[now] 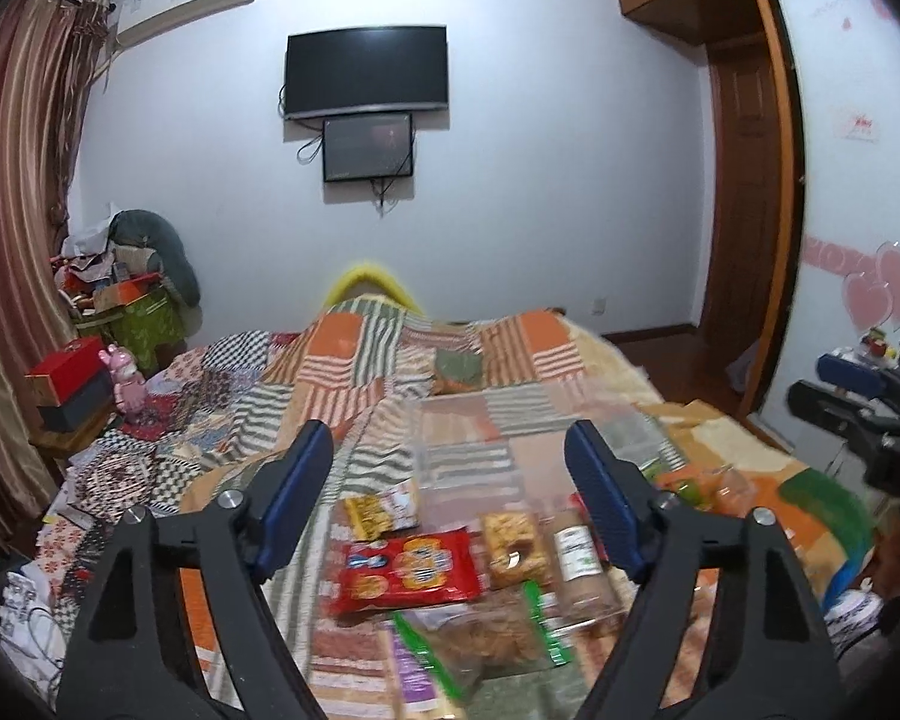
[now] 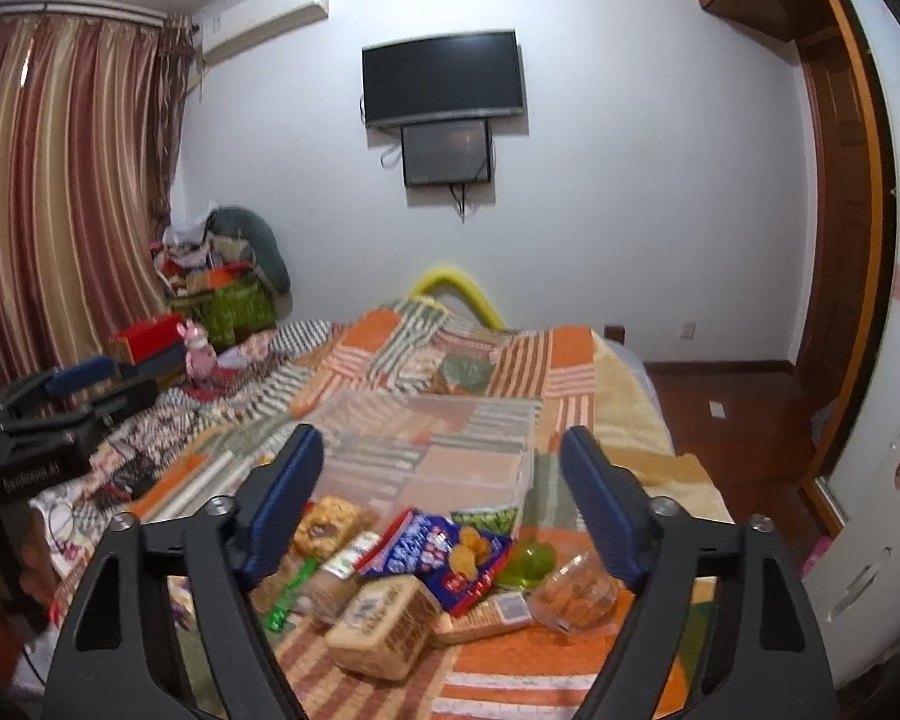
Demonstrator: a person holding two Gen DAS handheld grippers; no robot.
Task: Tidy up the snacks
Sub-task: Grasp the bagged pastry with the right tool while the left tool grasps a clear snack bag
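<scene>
Snacks: heap on the bed point(image 1: 510, 360), on patchwork quilt, near edge, in front of both claws.
Left claw point(image 1: 450, 492): jaws apart, nothing between pads, nothing held; hangs over the heap w/ red cracker pack point(image 1: 411, 567) just below it.
Right claw point(image 2: 441, 492): jaws apart too, empty; above blue chip bag point(image 2: 444, 558).
Red pack nbrs: yellow packet point(image 1: 381, 510) just behind, square biscuit pack point(image 1: 513, 546) beside on right, brown jar w/ white label point(image 1: 579, 564) lying further right.
Clear bag w/ green strips point(image 1: 480, 642): nearest left cam, holds brownish snacks.
Right-cam items: tan boxed pack point(image 2: 384, 627) nearest, touching blue bag; clear tub w/ orange snacks point(image 2: 576, 591) to right; green round item point(image 2: 531, 561) just behind tub, blurred.
Clear bin point(image 2: 438, 450): on quilt just behind heap, see-through, contents can't tell.
Room: TV point(image 1: 366, 72) on far wall, curtain point(image 2: 60, 180) at left.
</scene>
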